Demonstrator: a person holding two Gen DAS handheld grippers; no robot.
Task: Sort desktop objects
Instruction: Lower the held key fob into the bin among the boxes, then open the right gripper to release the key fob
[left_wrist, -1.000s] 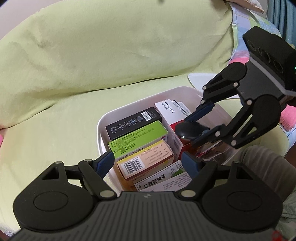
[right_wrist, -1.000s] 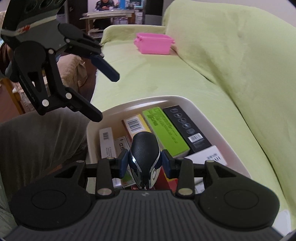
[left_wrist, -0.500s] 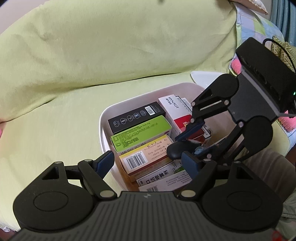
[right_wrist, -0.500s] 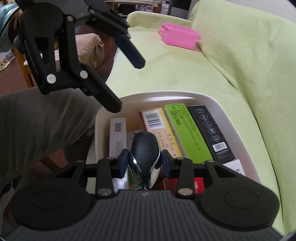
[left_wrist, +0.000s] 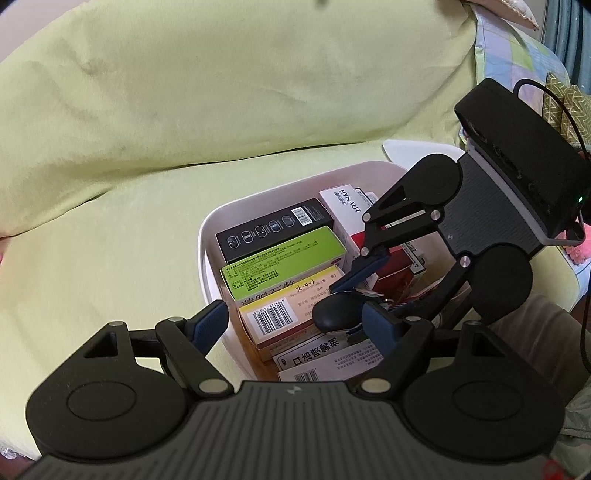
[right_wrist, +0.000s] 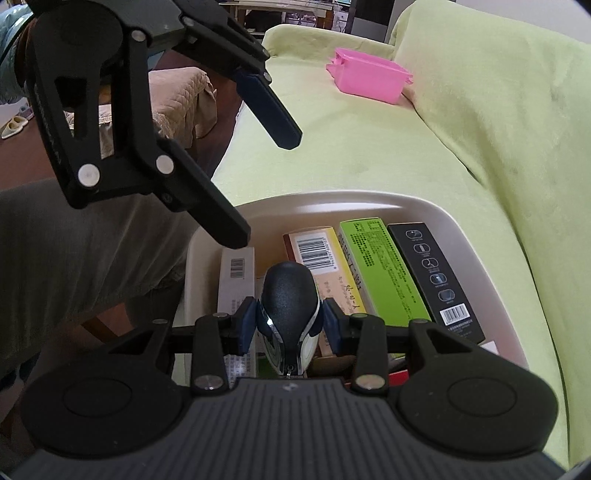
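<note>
Sorting looks well advanced: boxes (right_wrist: 380, 273) fill the white bin (right_wrist: 461, 236) below the right gripper (right_wrist: 288, 325), which grips a mouse (right_wrist: 290, 295) not yet deposited, while the left gripper (left_wrist: 295, 321) hangs empty, jaws spread.

Both wrist views close above white bin (left_wrist: 207, 236) (right_wrist: 461, 229), facing opposite ways along sofa; each shows other gripper, same boxes.

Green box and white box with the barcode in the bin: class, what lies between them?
In the right wrist view, the tan barcode box and the mouse, held by the right gripper.
</note>
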